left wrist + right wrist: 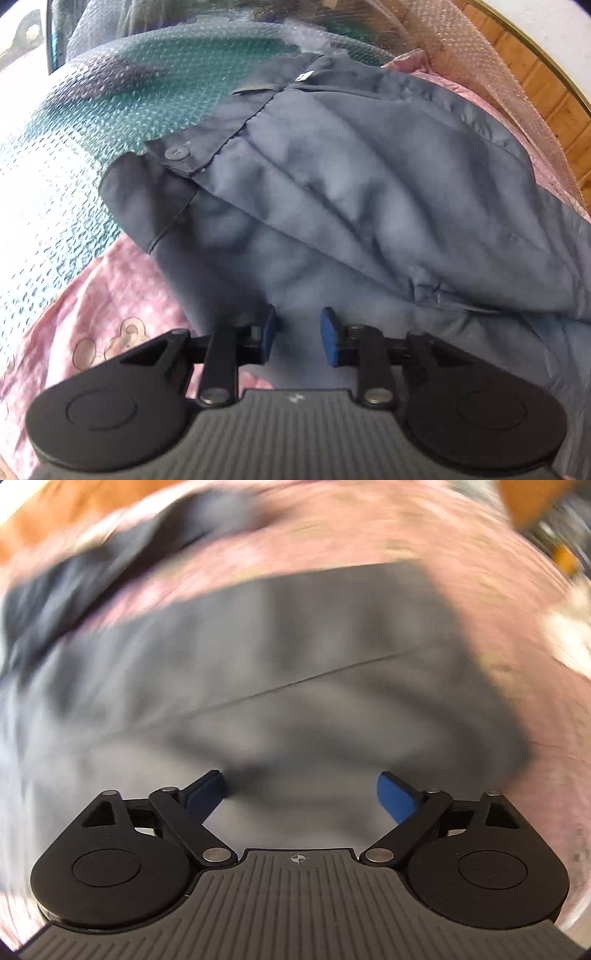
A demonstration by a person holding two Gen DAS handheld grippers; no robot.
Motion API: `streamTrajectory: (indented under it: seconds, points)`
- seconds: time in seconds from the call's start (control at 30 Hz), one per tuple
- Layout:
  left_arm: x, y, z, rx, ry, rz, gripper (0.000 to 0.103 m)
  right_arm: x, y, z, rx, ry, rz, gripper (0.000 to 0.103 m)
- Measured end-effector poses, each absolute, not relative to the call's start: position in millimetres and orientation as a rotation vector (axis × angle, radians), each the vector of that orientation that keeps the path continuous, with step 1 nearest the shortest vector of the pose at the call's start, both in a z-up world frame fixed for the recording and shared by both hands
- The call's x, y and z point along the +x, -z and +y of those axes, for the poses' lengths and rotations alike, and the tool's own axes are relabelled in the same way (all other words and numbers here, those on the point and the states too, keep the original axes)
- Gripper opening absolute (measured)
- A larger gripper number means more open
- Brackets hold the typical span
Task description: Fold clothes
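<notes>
1. Two grippers over one grey garment [332, 192], buttoned waistband toward upper left of the left wrist frame, lying on pink printed sheet [110, 306].
2. Left gripper [297, 338]: blue pads narrowly parted, nothing held.
3. Right gripper [301, 794]: jaws wide apart, empty; view blurred, grey cloth filling centre.

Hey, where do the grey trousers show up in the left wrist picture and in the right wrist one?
Left wrist: the grey trousers fill the centre and right, waistband button at upper left.
Right wrist: the grey trousers, blurred, span the middle, ahead of the open tongs.
Shared landmark: the pink sheet beneath them.
</notes>
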State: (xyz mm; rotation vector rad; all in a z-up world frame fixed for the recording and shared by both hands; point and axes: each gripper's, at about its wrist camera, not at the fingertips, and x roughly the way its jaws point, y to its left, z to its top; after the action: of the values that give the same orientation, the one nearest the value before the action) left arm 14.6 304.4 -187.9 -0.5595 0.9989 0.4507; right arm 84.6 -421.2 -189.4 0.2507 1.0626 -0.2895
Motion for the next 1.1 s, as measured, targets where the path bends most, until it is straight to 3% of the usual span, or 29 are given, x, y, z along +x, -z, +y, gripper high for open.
streamTrajectory:
  seconds: [0.07,0.2,0.23,0.27,0.43,0.63,0.73,0.83,0.9,0.93,1.1]
  points:
    - [17,188,293,-0.538,-0.48,1.031,0.041,81,197,-461,0.243,0.304,1.063,0.092]
    - [24,191,275,-0.491,-0.6,1.079,0.042,85,200,-514,0.186,0.383,1.093,0.089]
    - [24,185,269,-0.493,-0.633,1.079,0.041,87,194,-519,0.203,0.381,1.071,0.082]
    - [23,178,260,-0.495,-0.642,1.058,0.041,88,187,-522,0.218,0.374,1.046,0.082]
    - [37,161,198,-0.495,-0.531,1.038,0.046,109,172,-469,0.082,0.116,0.996,0.087]
    - [52,191,163,-0.489,-0.46,1.135,0.046,123,195,-443,0.059,0.09,1.06,0.087]
    - [48,197,178,-0.481,-0.451,1.117,0.045,111,206,-456,0.064,0.136,1.059,0.097]
    - [42,192,194,-0.513,-0.472,1.113,0.039,106,205,-464,0.0,0.119,1.065,0.098]
    - [41,181,195,-0.517,-0.473,1.095,0.038,111,196,-468,-0.013,0.17,1.088,0.089]
    - [42,173,192,-0.511,-0.45,1.074,0.038,115,188,-462,-0.023,0.192,1.08,0.08]
    - [83,161,159,-0.478,-0.309,1.037,0.044,150,163,-370,-0.111,-0.051,0.996,0.087]
